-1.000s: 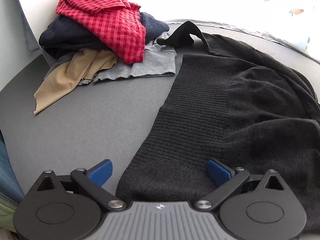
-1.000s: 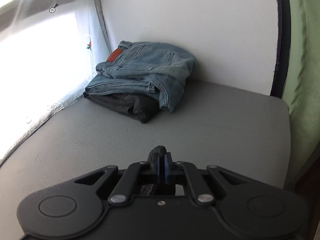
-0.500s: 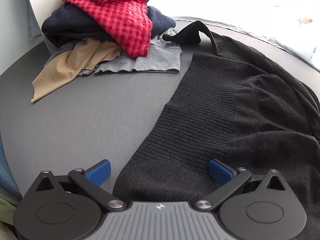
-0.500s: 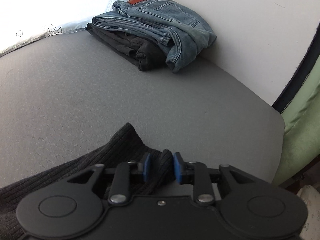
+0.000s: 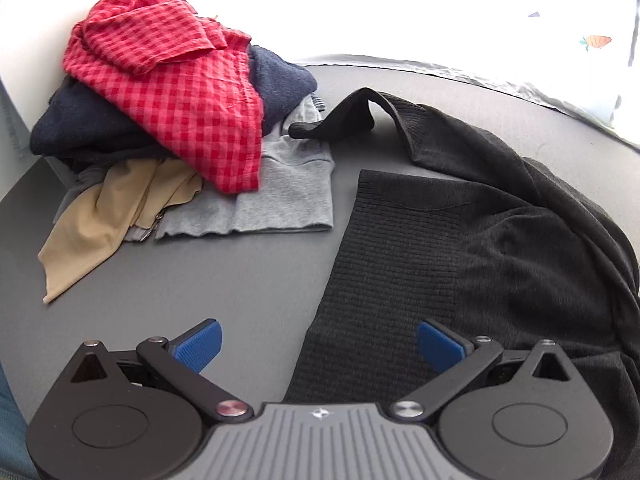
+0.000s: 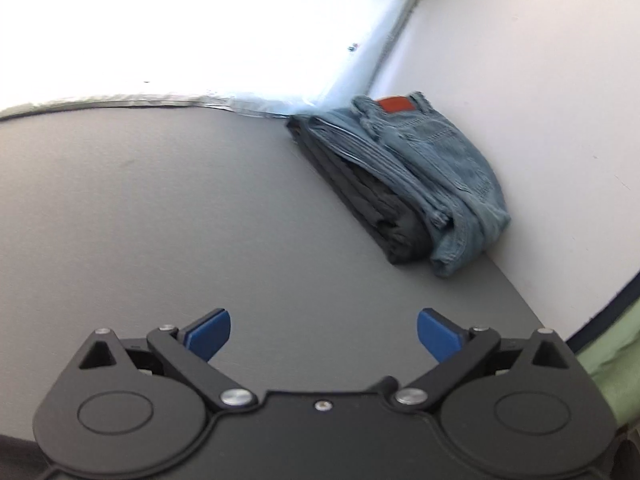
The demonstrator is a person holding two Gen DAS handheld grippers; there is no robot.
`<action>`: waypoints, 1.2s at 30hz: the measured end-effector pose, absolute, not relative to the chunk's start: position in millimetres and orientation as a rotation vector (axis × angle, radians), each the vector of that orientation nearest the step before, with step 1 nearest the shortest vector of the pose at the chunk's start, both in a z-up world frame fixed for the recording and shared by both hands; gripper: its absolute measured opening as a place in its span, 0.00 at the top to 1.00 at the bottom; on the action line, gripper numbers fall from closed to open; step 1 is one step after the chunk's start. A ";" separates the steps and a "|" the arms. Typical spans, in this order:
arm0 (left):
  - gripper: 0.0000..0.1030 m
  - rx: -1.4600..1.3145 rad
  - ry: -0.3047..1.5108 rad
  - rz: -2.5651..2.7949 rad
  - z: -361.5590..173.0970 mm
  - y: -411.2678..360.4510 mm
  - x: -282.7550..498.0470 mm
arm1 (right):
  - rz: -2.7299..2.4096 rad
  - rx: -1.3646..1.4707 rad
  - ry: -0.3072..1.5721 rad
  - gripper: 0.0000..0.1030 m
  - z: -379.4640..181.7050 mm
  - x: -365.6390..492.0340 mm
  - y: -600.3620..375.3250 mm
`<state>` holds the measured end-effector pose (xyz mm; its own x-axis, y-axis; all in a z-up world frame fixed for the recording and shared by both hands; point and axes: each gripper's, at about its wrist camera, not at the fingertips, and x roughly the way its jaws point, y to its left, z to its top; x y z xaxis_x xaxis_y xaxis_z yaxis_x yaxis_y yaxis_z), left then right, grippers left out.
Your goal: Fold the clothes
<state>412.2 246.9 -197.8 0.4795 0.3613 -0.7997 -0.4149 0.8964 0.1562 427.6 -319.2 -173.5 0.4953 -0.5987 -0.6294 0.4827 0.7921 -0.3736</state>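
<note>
Since a second ago the right gripper (image 6: pixel 323 330) has let go of the dark knit fabric it pinched: its jaws have just been opening, and its blue fingers (image 6: pixel 208 334) now stand wide apart with nothing between them, only bare grey table (image 6: pixel 160 208) beneath. Beyond it, at the far right corner against the white wall, sits a folded stack — blue jeans (image 6: pixel 436 168) lying on a dark grey folded garment (image 6: pixel 372 200).

The left gripper (image 5: pixel 318 346) is also spread wide and grips nothing; its right finger (image 5: pixel 438 346) hangs over the ribbed hem of the black knit sweater (image 5: pixel 460 248), the left finger over bare table. That sweater lies spread out across the right half of the table, one sleeve (image 5: pixel 344 118) curling toward the unfolded heap at the far left — a red checked shirt (image 5: pixel 176 84) on top of a navy garment (image 5: pixel 92 128), with a light grey top (image 5: pixel 288 188) and a tan cloth (image 5: pixel 100 216) spilling out below.
</note>
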 end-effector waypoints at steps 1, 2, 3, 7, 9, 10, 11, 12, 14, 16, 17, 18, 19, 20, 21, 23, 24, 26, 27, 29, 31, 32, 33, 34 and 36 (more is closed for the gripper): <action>0.00 -0.053 0.966 0.464 -199.3 249.3 420.8 | -0.609 -0.155 0.822 0.01 -171.3 438.9 -300.8; 0.00 -0.042 0.969 0.457 -200.9 251.6 429.3 | -0.558 -0.154 0.819 0.01 -168.9 449.8 -281.6; 0.00 -0.031 0.971 0.449 -202.6 254.0 437.9 | -0.502 -0.154 0.816 0.01 -166.8 460.5 -261.4; 0.00 -0.032 0.988 0.448 -209.4 269.2 475.3 | -0.248 -0.189 0.818 0.00 -163.3 500.4 -175.9; 0.00 -0.030 0.996 0.460 -212.9 278.4 492.6 | -0.119 -0.195 0.823 0.00 -163.8 523.1 -131.1; 0.00 -0.033 1.009 0.471 -215.2 283.4 500.4 | -0.072 -0.196 0.825 0.00 -164.9 533.8 -111.5; 0.00 -0.038 1.024 0.484 -217.6 288.3 507.7 | -0.024 -0.198 0.827 0.00 -166.1 545.2 -90.9; 0.00 -0.043 1.040 0.497 -220.0 293.3 515.0 | 0.020 -0.207 0.826 0.00 -167.5 555.3 -72.4; 0.00 -0.099 1.064 0.506 -223.8 304.4 522.6 | 0.104 -0.235 0.824 0.00 -171.1 574.3 -34.9; 0.00 -0.213 1.089 0.499 -225.7 319.8 527.1 | 0.192 -0.261 0.835 0.00 -175.4 594.3 9.2; 0.00 -0.261 1.096 0.496 -227.1 326.1 527.7 | 0.238 -0.261 0.838 0.00 -177.4 603.1 27.4; 0.00 -0.311 1.095 0.499 -228.5 332.9 527.7 | 0.284 -0.260 0.839 0.00 -181.1 610.7 44.0; 0.00 -0.323 1.095 0.505 -229.0 336.1 528.9 | 0.324 -0.260 0.837 0.00 -185.0 617.0 58.6; 0.00 -0.321 1.101 0.505 -229.2 337.1 531.1 | 0.360 -0.262 0.832 0.01 -188.1 623.3 72.3; 0.00 -0.318 1.107 0.502 -229.3 337.7 533.4 | 0.397 -0.263 0.822 0.01 -191.7 629.0 88.0; 0.00 -0.320 1.119 0.499 -229.3 339.3 537.2 | 0.470 -0.247 0.811 0.08 -197.9 638.3 113.2; 0.00 -0.329 1.125 0.505 -229.3 340.8 538.7 | 0.515 -0.229 0.816 0.17 -200.9 642.4 123.3; 0.00 -0.344 1.130 0.521 -229.4 341.8 540.7 | 0.596 -0.202 0.835 0.33 -206.4 645.7 137.3; 0.00 -0.350 1.131 0.533 -229.6 341.6 541.8 | 0.632 -0.195 0.842 0.42 -209.5 646.4 143.7; 0.00 -0.363 1.134 0.552 -229.7 342.4 544.4 | 0.684 -0.213 0.848 0.46 -217.3 644.1 153.7; 0.00 -0.371 1.138 0.565 -229.6 343.1 547.1 | 0.700 -0.263 0.843 0.51 -225.4 639.5 160.7; 0.00 -0.374 1.140 0.568 -229.6 342.9 547.2 | 0.693 -0.297 0.839 0.61 -229.4 637.4 163.3; 0.00 -0.375 1.142 0.570 -229.7 342.8 547.5 | 0.682 -0.329 0.829 0.86 -232.8 635.5 165.0; 0.00 -0.374 1.142 0.568 -229.9 342.8 547.7 | 0.658 -0.342 0.803 0.95 -233.2 633.0 163.2; 0.00 -0.369 1.139 0.564 -230.3 342.9 547.7 | 0.591 -0.309 0.719 0.95 -220.4 626.1 147.2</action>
<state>547.7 342.9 -230.3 0.3034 0.2318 -0.9242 -0.5946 0.8040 0.0065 626.1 147.2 -220.4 0.6008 0.3979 -0.6934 -0.6029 0.7951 -0.0662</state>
